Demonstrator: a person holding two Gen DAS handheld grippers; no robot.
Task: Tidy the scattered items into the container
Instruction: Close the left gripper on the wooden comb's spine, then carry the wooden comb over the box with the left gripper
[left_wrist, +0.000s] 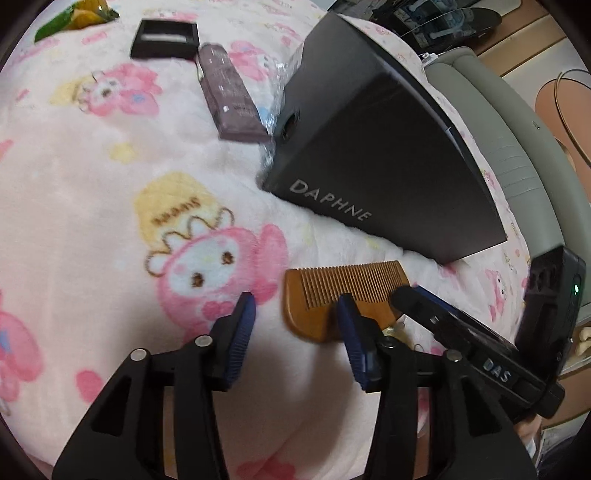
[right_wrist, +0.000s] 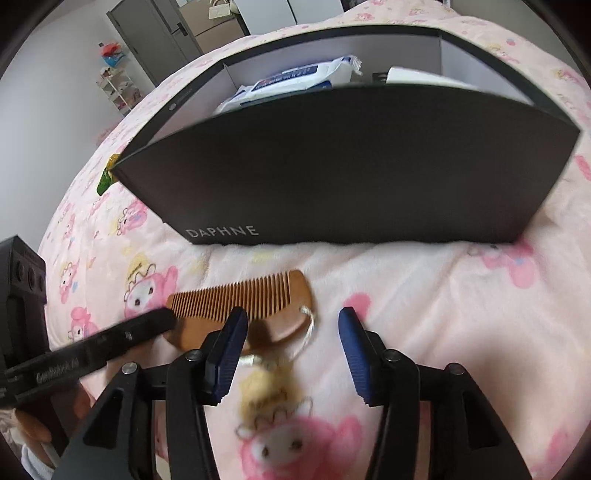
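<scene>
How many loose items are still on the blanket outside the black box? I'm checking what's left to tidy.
4: wooden comb beside the box front, purple tube and small black tray further off, green-orange packet farthest. Others may be hidden.

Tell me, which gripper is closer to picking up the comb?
Probably the left gripper: its open jaws sit at the wooden comb, one finger over its spine. The right gripper is open too, but mostly beside the comb's end.

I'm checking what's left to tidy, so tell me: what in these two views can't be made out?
- Box contents: right wrist view, the near wall hides all but a white packet.
- Comb handle: both views, gripper fingers cover part.
- Green and yellow item: left wrist view, cut by the edge; the box corner hides most in the right.
- Tube lettering: too blurred.
</scene>
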